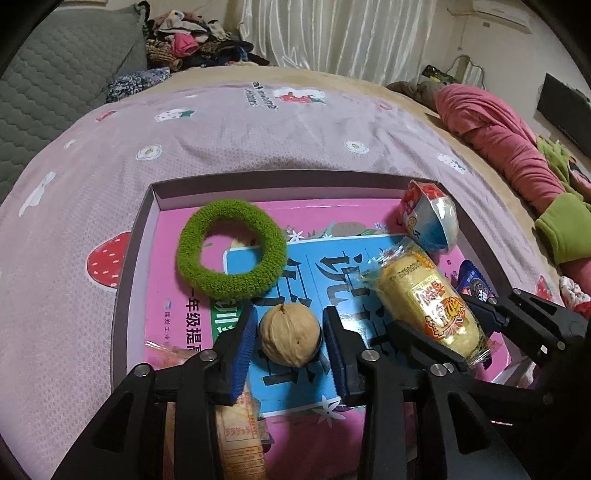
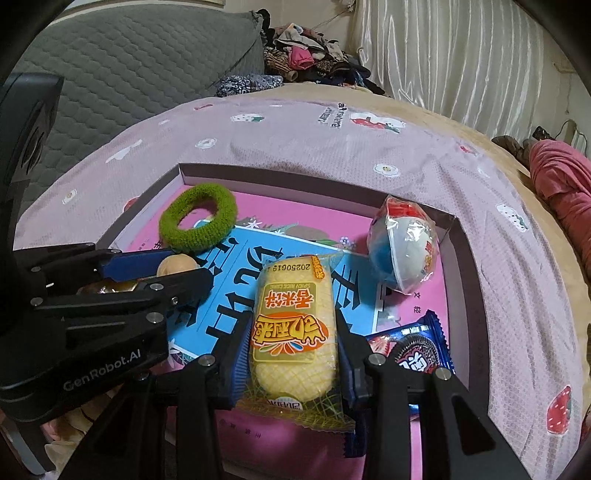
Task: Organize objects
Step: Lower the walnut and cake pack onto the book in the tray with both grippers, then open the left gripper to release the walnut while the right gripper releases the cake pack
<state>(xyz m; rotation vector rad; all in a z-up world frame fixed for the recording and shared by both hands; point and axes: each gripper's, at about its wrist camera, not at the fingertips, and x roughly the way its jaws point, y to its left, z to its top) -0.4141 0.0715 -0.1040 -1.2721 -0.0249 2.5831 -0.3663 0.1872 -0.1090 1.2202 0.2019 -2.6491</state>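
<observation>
A pink bedspread [image 1: 258, 147] printed with strawberries and flowers is covering the bed, with a grey quilted cushion [image 1: 66, 74] at its far left corner, a heap of clothes [image 1: 192, 40] behind it and pale curtains [image 1: 332, 33] hanging along the back wall. A shallow tray [image 1: 155, 206] is lying on the bedspread, floored with a pink and blue booklet [image 1: 295, 280] whose large characters are partly covered. The left tool [image 1: 290, 332] is straddling a walnut [image 1: 290, 334] near the tray's front edge, with slim gaps showing beside its blue pads, so it is standing open. The right tool [image 2: 293, 354] is gripping a yellow snack packet [image 2: 293, 332] by its sides; the wrapper is reading "SPICY RICE CAKE" and a date, upside down. A green hair tie [image 1: 231, 249] is lying towards the tray's far left corner, a wrapped toy egg [image 2: 404, 245] near its far right corner, and a blue cookie packet [image 2: 417, 347] by the right edge, half hidden by the tool. "GenRobot.AI" is showing on the left tool's body.
</observation>
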